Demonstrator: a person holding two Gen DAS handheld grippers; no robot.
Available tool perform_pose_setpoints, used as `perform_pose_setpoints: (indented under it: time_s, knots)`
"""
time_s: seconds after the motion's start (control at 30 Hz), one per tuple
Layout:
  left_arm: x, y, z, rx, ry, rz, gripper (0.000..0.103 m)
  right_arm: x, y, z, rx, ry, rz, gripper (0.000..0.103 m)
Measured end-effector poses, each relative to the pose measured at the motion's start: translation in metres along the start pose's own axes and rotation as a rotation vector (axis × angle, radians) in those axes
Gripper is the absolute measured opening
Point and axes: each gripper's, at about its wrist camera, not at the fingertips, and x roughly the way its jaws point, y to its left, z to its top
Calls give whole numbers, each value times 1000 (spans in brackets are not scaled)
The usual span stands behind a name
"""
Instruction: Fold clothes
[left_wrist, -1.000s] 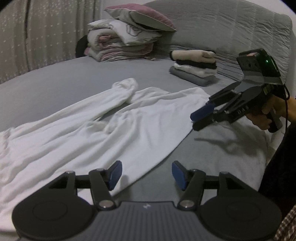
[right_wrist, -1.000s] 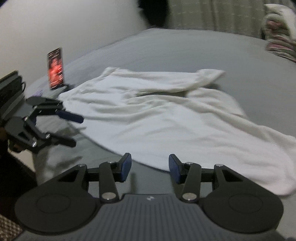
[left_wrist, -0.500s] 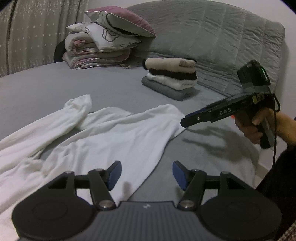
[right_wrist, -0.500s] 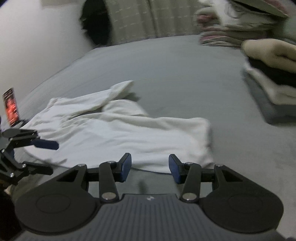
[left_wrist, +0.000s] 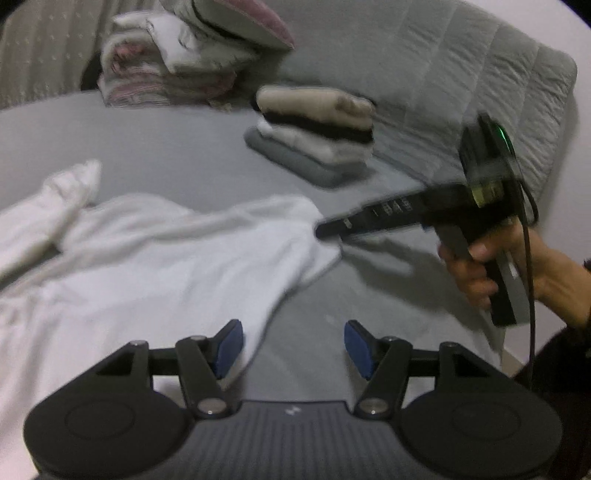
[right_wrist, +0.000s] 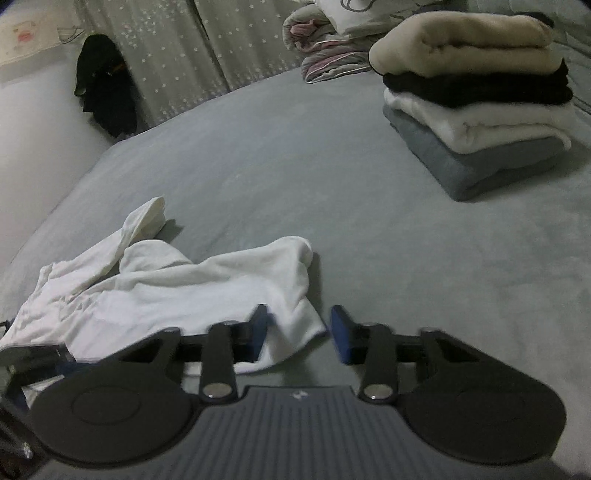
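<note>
Fleecy white garment (right_wrist: 192, 291) rumpled on grey bedsheet (right_wrist: 332, 177); left tongs (left_wrist: 291, 349), right tongs (right_wrist: 299, 332) both apart.

A white long-sleeved garment (right_wrist: 177, 291) is lying unfolded and rumpled on the grey bed (right_wrist: 295, 166), one sleeve (right_wrist: 140, 229) stretching away from the body, its near corner bunching up slightly.

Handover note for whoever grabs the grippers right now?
Left gripper: open, empty, over the near edge of the white garment.
Right gripper: open, jaws either side of the garment's corner, not closed on it.
Garment lies spread and rumpled on the grey bed.
Done: a stack of folded clothes near the headboard.
Left: grip the corner and fold the garment.
</note>
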Motion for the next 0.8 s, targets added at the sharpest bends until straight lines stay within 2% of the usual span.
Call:
perform_pose_setpoints:
  time_s: [0.03,0.1,0.27,0.47,0.53,0.77,0.8]
  knots:
    - [0,-1,0,8,3,-2,62,1,1,1,7,-4,-1,17]
    - [-3,2,1,-9,3,-16,62,1,4,3,18,-18,12,10]
    - [-19,18,6,-98,-48,-38,62,-8,25,10,-24,-78,54,9]
    - [-47,45,12,-270,-179,-68,61,-12,63,11,-108,-95,183,9]
    - [-52,51,12,-301,-204,-64,61,-8,75,8,-140,-74,220,9]
    - [-50,58,14,-331,-206,-17,57,17,111,-18,-273,56,266,9]
    - [-49,58,14,-332,-203,-10,57,20,114,-22,-291,76,269,14]
